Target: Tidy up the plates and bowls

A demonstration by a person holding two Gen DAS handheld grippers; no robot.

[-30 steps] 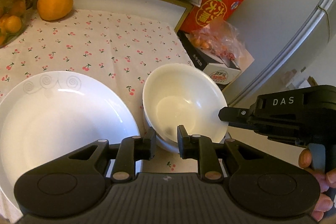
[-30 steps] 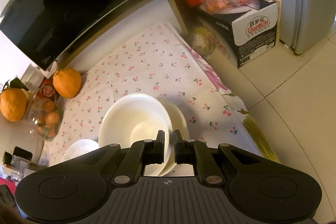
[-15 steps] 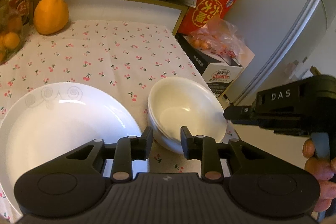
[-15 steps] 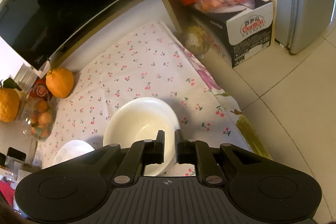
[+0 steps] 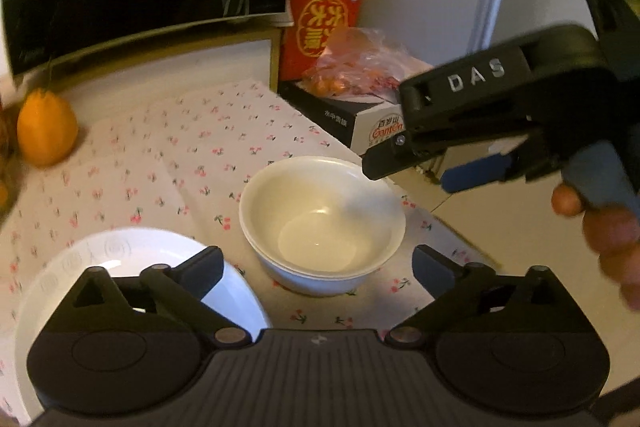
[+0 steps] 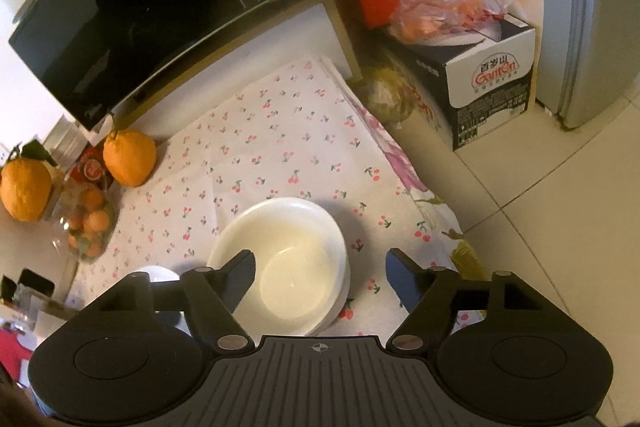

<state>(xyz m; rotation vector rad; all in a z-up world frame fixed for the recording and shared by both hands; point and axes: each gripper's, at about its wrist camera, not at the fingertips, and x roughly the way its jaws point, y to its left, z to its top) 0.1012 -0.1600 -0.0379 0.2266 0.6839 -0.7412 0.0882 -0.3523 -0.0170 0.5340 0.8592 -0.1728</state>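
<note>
Two nested white ceramic bowls (image 5: 322,223) sit released on the cherry-print bench (image 5: 224,131), both the left gripper (image 5: 318,261) and right gripper (image 6: 320,267) having just spread open, nothing between them.

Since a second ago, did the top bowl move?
Yes. The top bowl slid slightly right, away from the orange, and now sits nested in the lower bowl.

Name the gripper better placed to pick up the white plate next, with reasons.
Left. The left gripper is open, with one finger already over the white plate. The right gripper hangs over the stacked bowls, farther from the plate.
</note>
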